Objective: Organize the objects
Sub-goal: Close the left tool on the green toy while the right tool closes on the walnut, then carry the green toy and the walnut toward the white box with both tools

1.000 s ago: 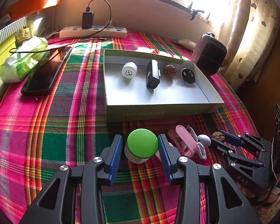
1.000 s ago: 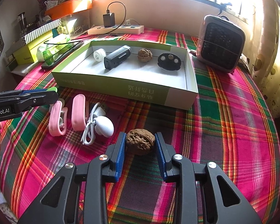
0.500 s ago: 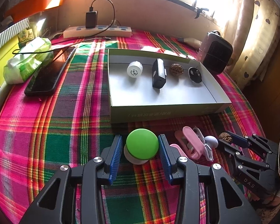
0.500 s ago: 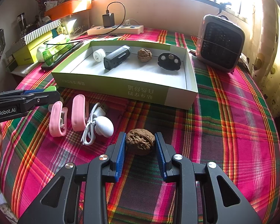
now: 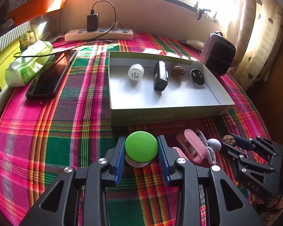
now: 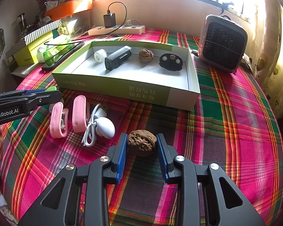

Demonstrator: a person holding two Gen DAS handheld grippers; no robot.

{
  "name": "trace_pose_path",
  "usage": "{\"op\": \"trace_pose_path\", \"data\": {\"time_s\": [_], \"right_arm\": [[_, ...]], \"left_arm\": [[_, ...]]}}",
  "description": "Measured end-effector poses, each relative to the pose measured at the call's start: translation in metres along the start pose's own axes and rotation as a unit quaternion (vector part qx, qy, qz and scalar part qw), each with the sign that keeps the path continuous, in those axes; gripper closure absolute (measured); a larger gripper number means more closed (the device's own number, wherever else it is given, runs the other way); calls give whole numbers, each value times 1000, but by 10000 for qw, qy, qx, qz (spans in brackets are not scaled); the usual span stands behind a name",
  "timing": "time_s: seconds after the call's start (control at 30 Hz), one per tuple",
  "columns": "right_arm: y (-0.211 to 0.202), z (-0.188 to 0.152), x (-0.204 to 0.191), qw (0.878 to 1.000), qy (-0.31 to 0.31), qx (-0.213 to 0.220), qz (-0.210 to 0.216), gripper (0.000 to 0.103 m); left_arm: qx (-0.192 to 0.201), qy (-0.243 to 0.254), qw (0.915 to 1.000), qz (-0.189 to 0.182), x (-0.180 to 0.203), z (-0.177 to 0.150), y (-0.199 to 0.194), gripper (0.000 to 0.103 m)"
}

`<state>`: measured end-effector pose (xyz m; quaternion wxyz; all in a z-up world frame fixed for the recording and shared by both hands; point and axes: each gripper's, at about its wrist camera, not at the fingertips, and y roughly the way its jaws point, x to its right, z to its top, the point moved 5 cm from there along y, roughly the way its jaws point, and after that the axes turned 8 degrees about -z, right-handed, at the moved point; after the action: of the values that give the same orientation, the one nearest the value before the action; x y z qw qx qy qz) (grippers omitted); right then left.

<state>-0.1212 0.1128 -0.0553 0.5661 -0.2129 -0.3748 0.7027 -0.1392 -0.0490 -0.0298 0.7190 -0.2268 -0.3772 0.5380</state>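
A round thing with a green cap (image 5: 141, 146) and a white base sits on the plaid cloth between the blue pads of my left gripper (image 5: 141, 137). Its jaws are closing, and both pads meet the cap's sides. My right gripper (image 6: 141, 134) holds still, shut on a brown walnut (image 6: 141, 143) that rests on the cloth. The left wrist view shows that gripper (image 5: 234, 141) at the right, with the walnut (image 5: 228, 140) at its tips. Just beyond stands the open green box (image 5: 160, 115) with a white cap (image 5: 135, 72), a black device (image 5: 160, 76), a second walnut (image 5: 178, 72) and a black disc (image 5: 197, 76).
Two pink clips (image 6: 79, 113) and a white cable bundle (image 6: 104, 127) lie between the grippers. A phone (image 5: 47, 81), a tissue pack (image 5: 28, 64) and a power strip (image 5: 98, 33) sit at the back left. A small dark heater (image 6: 222, 43) stands at the back right.
The left gripper's jaws have narrowed from a wide gap until the pads touch the green cap. The right gripper and its walnut have not moved.
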Motion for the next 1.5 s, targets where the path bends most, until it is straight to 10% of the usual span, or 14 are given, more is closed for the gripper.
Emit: {"op": "trace_pose_path", "data": {"time_s": [1.5], "right_arm": [[-1,0,1,10000,48,-4,-17,71]], "left_arm": [[117,99,9999,77,1,0,-8,72]]}}
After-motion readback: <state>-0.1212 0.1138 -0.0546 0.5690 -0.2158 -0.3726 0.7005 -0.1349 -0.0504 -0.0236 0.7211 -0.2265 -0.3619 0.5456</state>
